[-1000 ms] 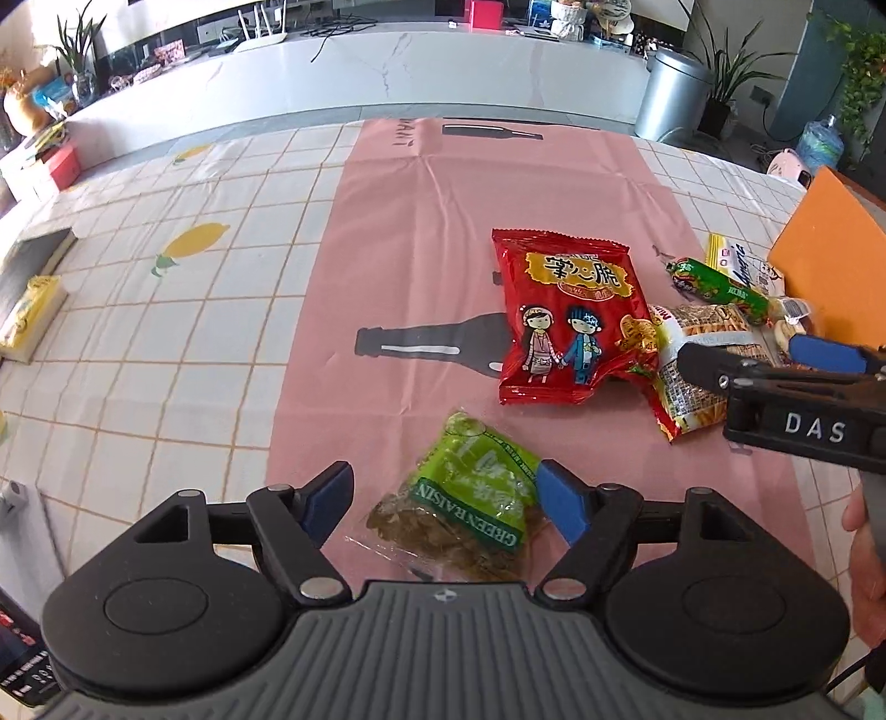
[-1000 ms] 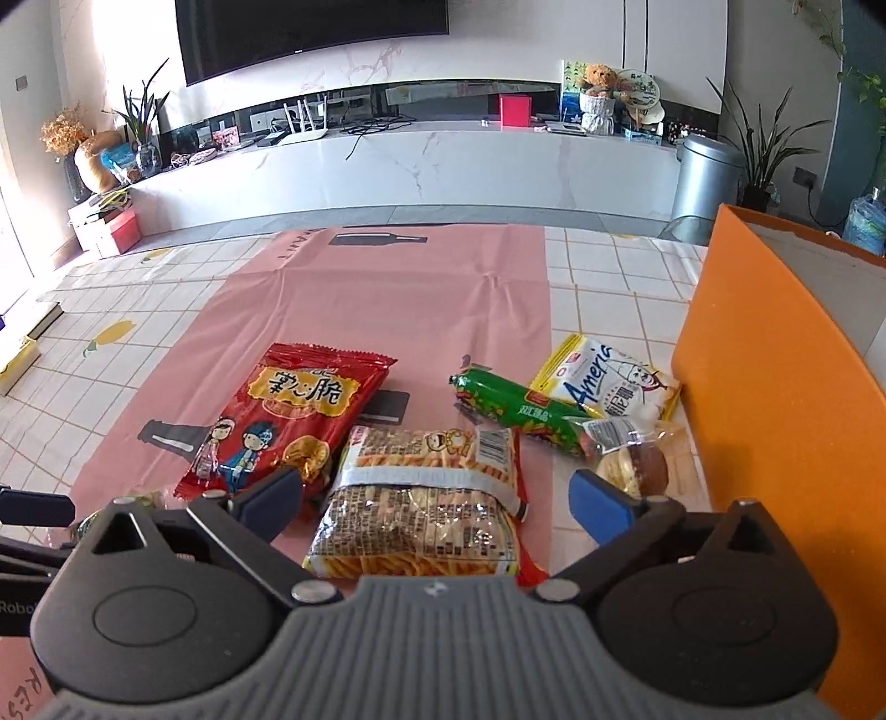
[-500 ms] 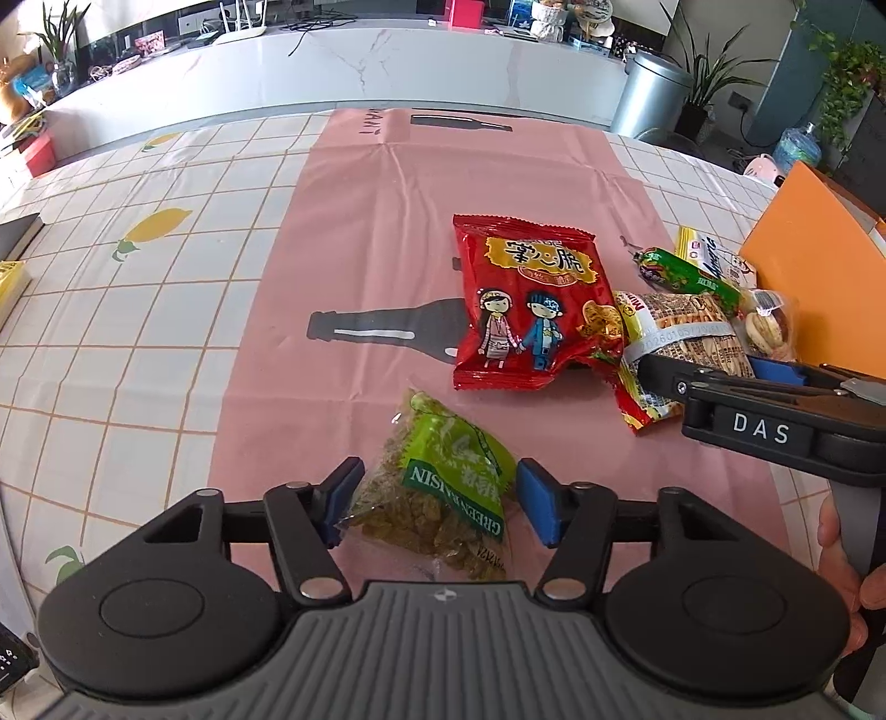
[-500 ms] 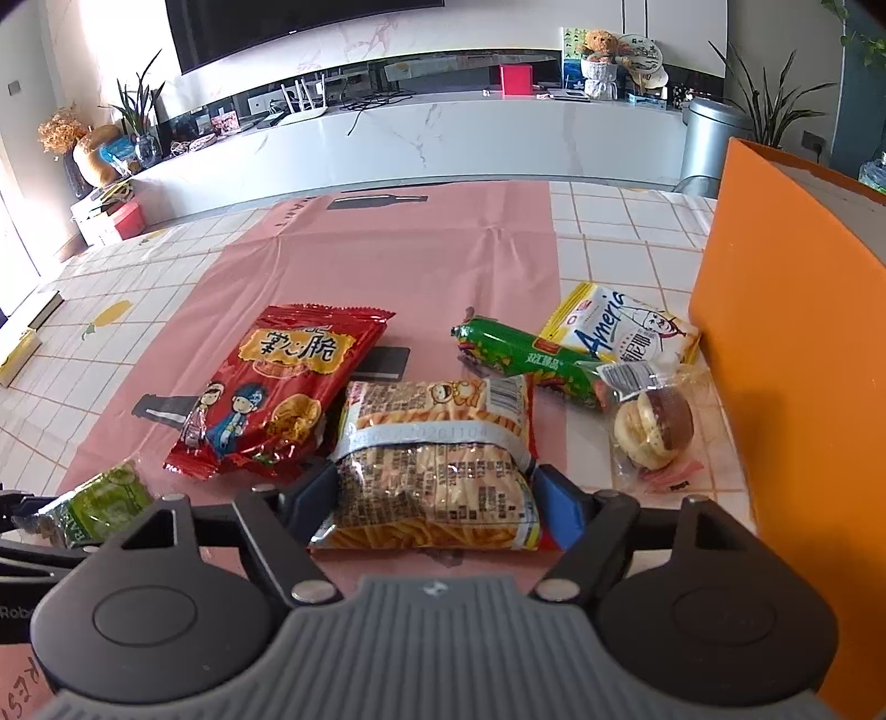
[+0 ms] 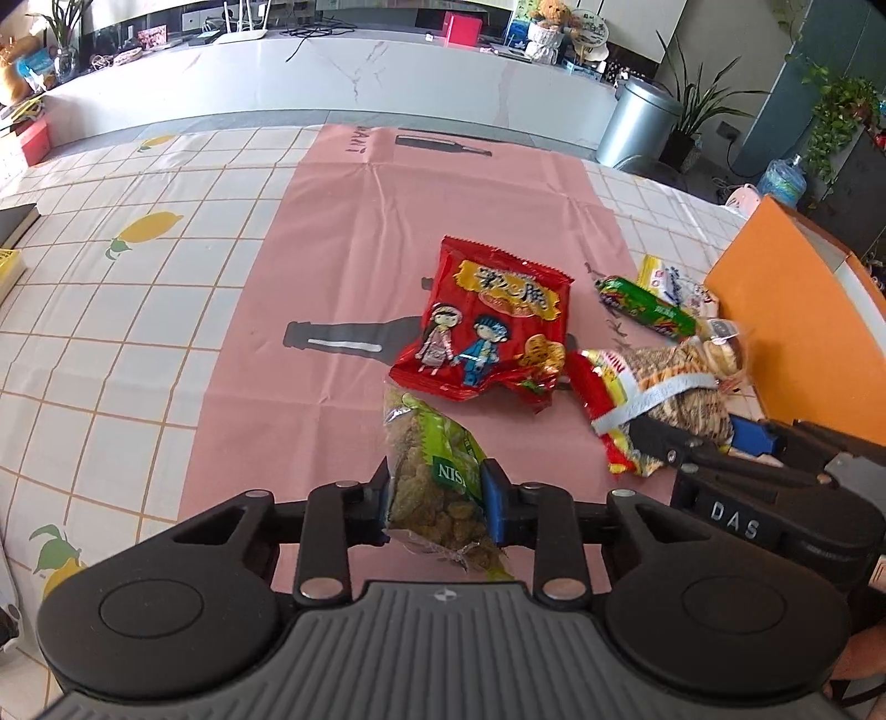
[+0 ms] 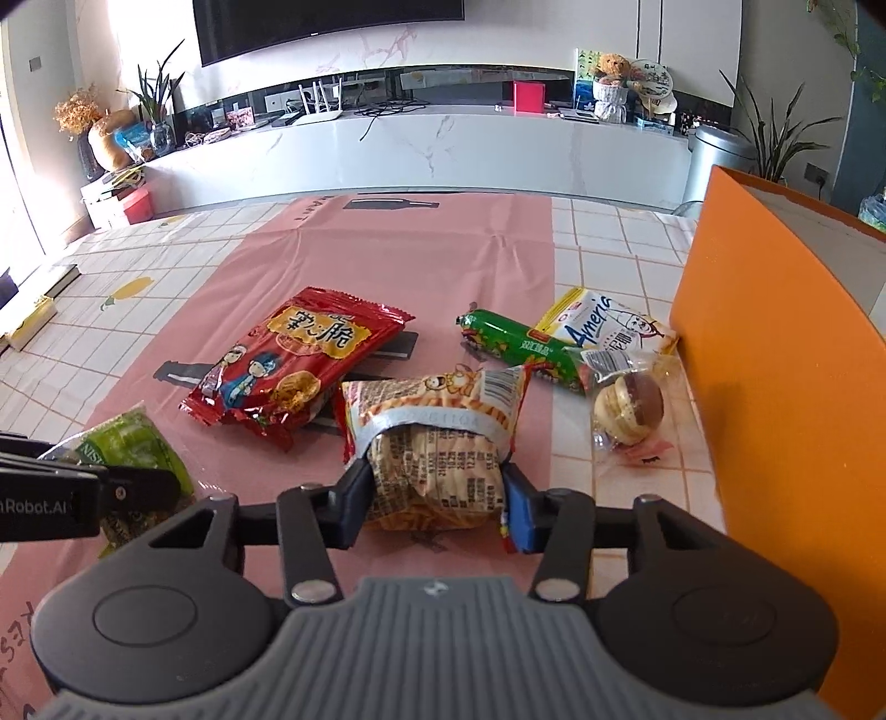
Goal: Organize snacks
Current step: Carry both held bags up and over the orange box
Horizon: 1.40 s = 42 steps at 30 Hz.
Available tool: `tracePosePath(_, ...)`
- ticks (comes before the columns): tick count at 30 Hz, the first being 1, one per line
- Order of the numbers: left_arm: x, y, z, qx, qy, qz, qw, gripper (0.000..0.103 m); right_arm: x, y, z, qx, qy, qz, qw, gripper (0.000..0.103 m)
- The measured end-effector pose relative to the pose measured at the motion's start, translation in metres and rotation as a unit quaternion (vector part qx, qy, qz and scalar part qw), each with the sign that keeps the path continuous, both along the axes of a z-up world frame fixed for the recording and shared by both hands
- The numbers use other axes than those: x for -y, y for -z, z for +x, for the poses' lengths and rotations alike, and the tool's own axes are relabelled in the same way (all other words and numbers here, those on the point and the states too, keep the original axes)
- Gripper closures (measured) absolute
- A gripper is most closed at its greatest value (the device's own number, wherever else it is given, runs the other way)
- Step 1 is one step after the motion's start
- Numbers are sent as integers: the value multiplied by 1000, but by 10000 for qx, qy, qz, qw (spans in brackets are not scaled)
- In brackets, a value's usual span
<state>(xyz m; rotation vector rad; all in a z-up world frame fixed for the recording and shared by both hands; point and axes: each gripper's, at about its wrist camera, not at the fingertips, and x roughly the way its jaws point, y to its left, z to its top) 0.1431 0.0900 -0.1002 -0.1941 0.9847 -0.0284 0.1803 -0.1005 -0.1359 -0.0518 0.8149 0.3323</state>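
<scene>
Background: steel waste bin (image 5: 637,122), potted plant (image 6: 769,138), wall television (image 6: 326,22), teddy bear (image 6: 612,63), red box (image 6: 529,95) on white sideboard (image 6: 443,149).

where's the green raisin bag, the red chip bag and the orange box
green raisin bag (image 5: 437,487), left wrist view, on its middle between the claw pads
red chip bag (image 6: 299,360), right wrist view, on its printed front
orange box (image 6: 775,387), right wrist view, on its side wall

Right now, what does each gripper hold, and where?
Left gripper: green raisin bag, near its lower end. Right gripper: striped snack pack, across its near end.
</scene>
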Motion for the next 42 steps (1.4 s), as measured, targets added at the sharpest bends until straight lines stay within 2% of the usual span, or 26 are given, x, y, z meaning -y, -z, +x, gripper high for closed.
tracePosePath(8,13,-22,-6,195,8,-58,9998,69,11,-7,-12,-202,69,122,9997,58)
tracePosePath(16,31,-48,-12,395,114,-174,9990,69,25,-28,-40,-302,106,191,9993,58)
tracePosePath(23,52,-68,-19,571,245,-231,9978,69,53,-63,-60,-196,189,419,9987,58)
tracePosePath(28,70,-87,-21,774,394,-346,9956,69,71,-95,-69,105,169,305,9993,58)
tracePosePath(34,107,-107,-16,940,768,-449,9916,69,104,-129,-67,402,199,-25,9990,58)
tracePosePath(42,175,-120,-1,875,1544,-348,9835,69,168,-150,-47,264,488,-370,9978,58)
